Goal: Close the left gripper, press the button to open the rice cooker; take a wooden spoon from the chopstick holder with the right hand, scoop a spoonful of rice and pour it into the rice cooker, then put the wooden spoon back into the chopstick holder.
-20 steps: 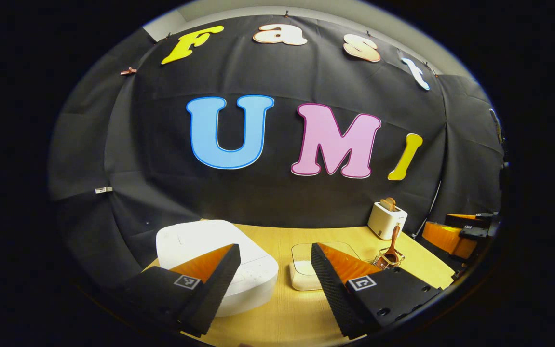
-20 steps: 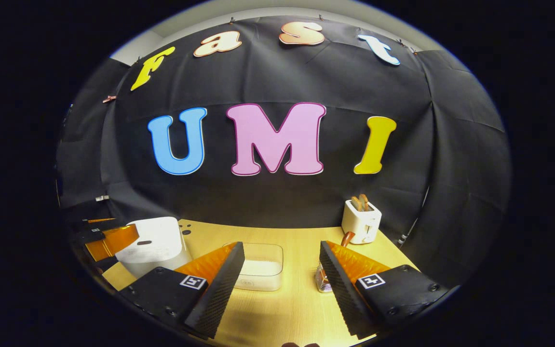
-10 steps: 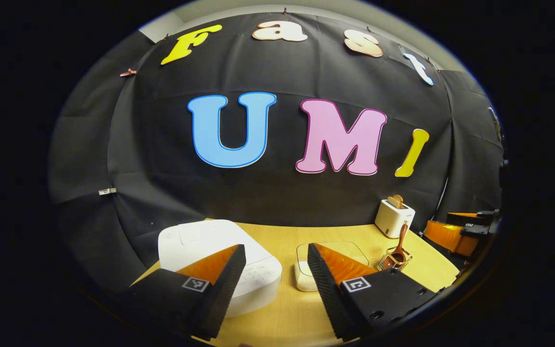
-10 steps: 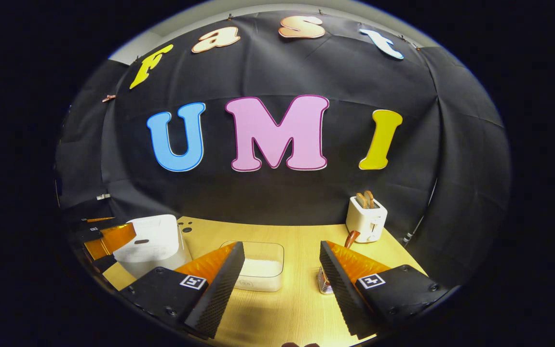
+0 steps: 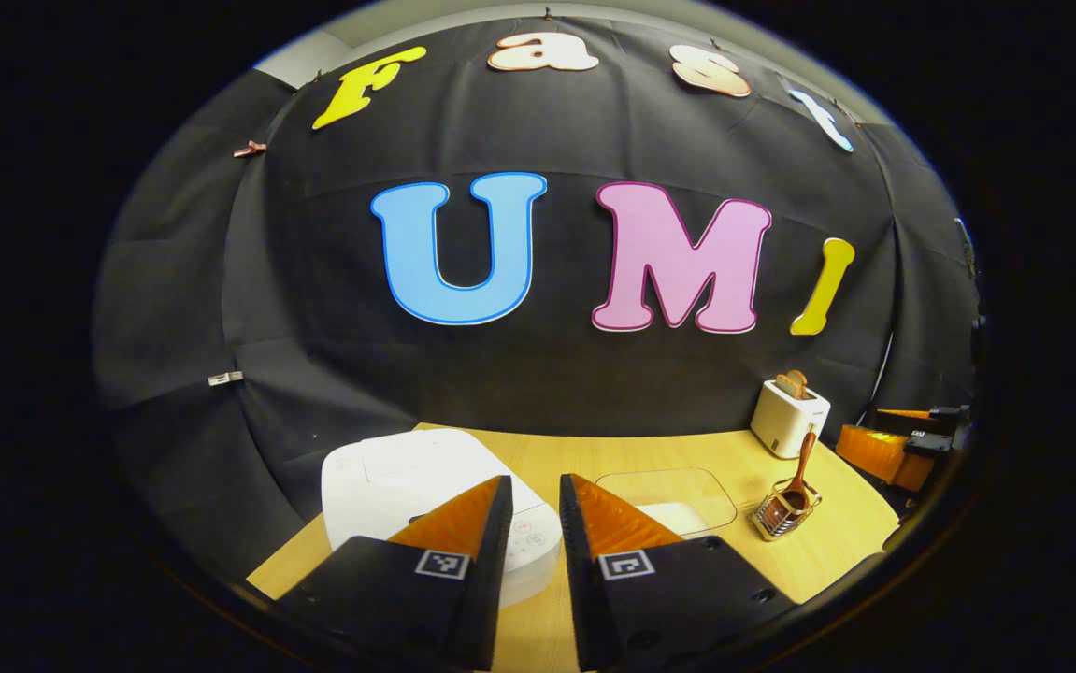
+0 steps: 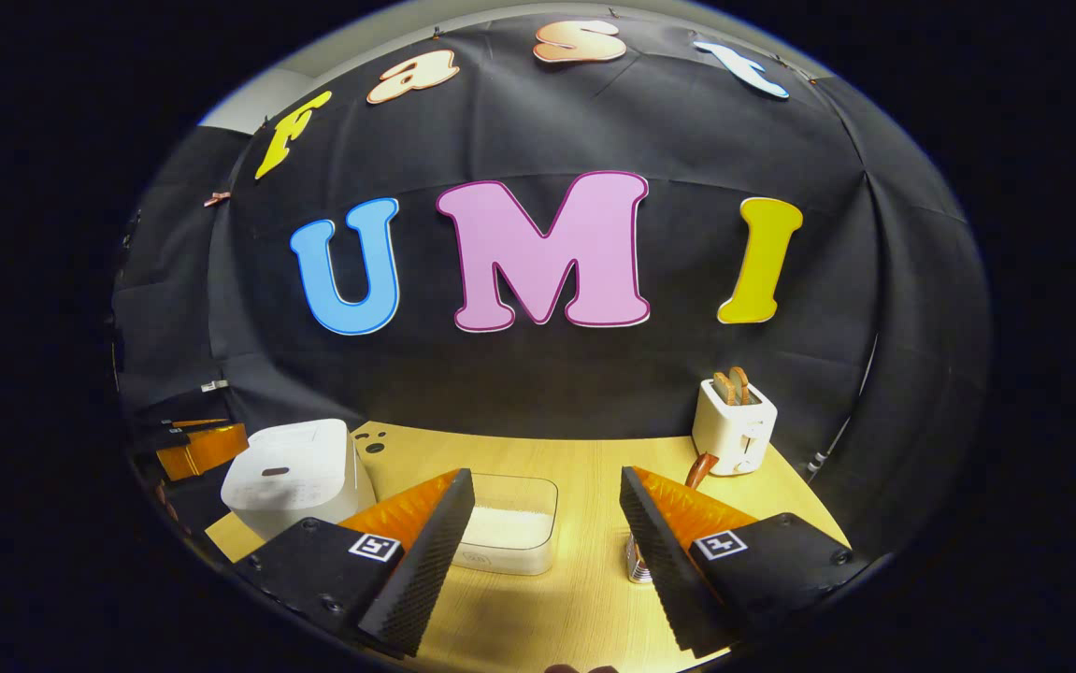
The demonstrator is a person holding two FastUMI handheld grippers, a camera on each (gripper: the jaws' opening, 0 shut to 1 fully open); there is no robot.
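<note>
The white rice cooker sits with its lid down at the table's left, just beyond my left gripper, whose jaws stand nearly together with a thin gap and nothing between them. The rice cooker is at the left in the right gripper view. A clear box of rice stands mid-table. A wooden spoon stands in the wire chopstick holder. My right gripper is open and empty above the table; the chopstick holder is partly hidden behind its right finger.
A white toaster with two slices of bread stands at the back right of the wooden table. The other gripper shows at the far right of the left gripper view. The black cloth wall closes off the back.
My left gripper's jaws have come from wide open to nearly together, and it has shifted a little left toward the rice cooker. The right gripper stays open and has drifted slightly.
</note>
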